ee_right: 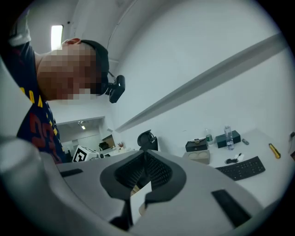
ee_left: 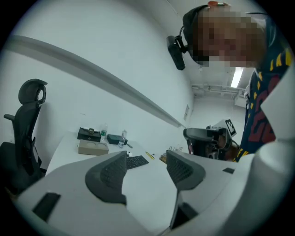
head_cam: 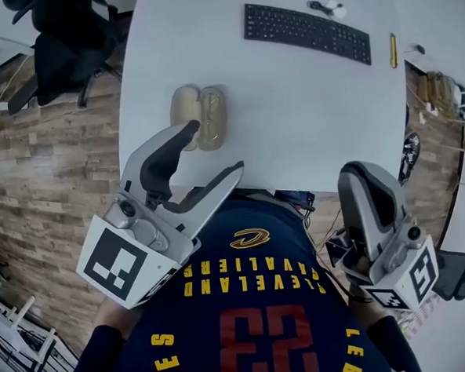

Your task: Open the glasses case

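A beige glasses case (head_cam: pixel 199 116) lies open on the white table (head_cam: pixel 291 123), its two halves side by side near the front left. My left gripper (head_cam: pixel 216 148) is raised just in front of and below the case, near the table's front edge. It is open with nothing between its pads (ee_left: pixel 146 159). My right gripper (head_cam: pixel 357 172) is raised off the table's front right corner, well apart from the case. Its jaws are shut together and hold nothing (ee_right: pixel 145 156).
A black keyboard (head_cam: pixel 305 31) lies at the far side of the table, a yellow pen-like thing (head_cam: pixel 393 49) to its right. A tan box (ee_left: pixel 92 147), a black box and bottles stand at the table's far end. A black office chair (head_cam: pixel 66 34) stands left of the table.
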`<state>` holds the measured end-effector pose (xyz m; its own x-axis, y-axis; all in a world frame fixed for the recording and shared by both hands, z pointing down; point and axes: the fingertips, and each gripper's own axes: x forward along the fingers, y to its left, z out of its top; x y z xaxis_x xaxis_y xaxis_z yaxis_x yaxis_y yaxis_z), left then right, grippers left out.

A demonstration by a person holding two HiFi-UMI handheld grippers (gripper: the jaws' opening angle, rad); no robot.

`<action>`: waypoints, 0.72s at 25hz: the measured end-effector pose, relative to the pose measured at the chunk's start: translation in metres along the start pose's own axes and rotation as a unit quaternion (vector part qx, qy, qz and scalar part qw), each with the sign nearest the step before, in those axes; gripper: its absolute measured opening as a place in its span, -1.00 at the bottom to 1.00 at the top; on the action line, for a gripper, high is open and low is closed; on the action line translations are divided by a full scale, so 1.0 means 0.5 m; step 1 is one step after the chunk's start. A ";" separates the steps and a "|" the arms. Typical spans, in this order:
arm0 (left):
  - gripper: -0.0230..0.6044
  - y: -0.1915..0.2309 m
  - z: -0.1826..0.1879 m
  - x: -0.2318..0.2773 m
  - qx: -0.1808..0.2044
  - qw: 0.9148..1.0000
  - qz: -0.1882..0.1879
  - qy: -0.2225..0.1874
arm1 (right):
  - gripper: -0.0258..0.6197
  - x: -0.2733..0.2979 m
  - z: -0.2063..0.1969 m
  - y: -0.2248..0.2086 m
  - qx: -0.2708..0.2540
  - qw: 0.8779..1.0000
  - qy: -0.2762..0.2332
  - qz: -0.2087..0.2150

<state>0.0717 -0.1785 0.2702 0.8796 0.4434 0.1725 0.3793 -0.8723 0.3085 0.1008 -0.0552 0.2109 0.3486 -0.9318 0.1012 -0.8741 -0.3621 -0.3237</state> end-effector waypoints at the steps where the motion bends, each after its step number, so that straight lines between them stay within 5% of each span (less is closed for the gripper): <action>1: -0.06 -0.005 0.013 -0.003 0.003 1.000 -0.005 -0.010 | -0.83 0.009 0.000 0.008 -0.008 1.000 0.000 0.002; 8: -0.77 -0.028 0.042 -0.020 -0.030 0.998 -0.038 -0.038 | -0.83 0.038 0.013 0.035 -0.013 1.000 -0.012 0.026; 18: -0.88 -0.042 0.015 -0.027 -0.014 0.998 -0.054 -0.027 | -0.83 0.040 -0.004 0.062 -0.028 0.999 0.000 0.040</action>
<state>0.0542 -0.1678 0.2544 0.8484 0.5223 0.0855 0.4655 -0.8133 0.3491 0.0801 -0.0850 0.2047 0.2771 -0.9577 0.0771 -0.9169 -0.2875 -0.2768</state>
